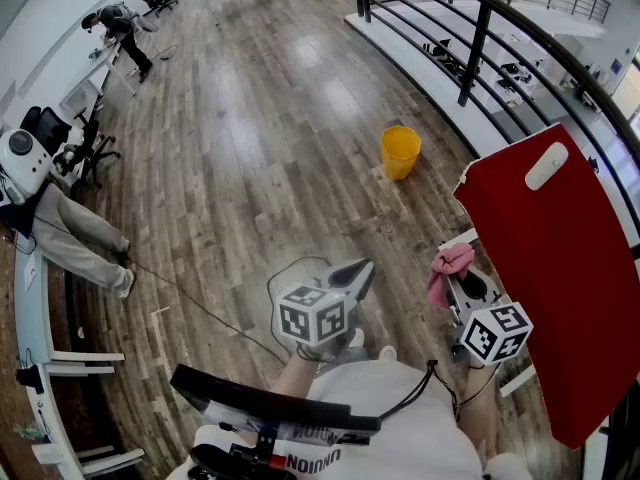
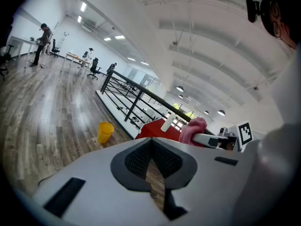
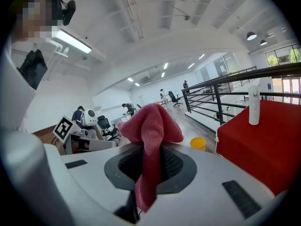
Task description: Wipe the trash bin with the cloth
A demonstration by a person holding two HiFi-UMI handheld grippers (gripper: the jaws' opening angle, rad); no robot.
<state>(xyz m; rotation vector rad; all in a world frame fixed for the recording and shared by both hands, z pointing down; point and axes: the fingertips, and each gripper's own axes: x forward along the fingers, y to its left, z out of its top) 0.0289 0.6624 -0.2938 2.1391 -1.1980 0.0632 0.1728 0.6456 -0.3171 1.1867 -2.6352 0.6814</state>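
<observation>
The trash bin is a small yellow bucket standing on the wooden floor well ahead of me; it also shows small in the left gripper view as the bin and in the right gripper view as the bin. My right gripper is shut on a pink cloth, which bunches up above the jaws and hangs down between them as the cloth. My left gripper is shut with nothing in it. Both grippers are held close to my body, far from the bin.
A red slanted panel with a white handle-like object stands close on my right. A black railing runs behind the bin. Desks, chairs, a white robot head and a person line the left side. A cable lies on the floor.
</observation>
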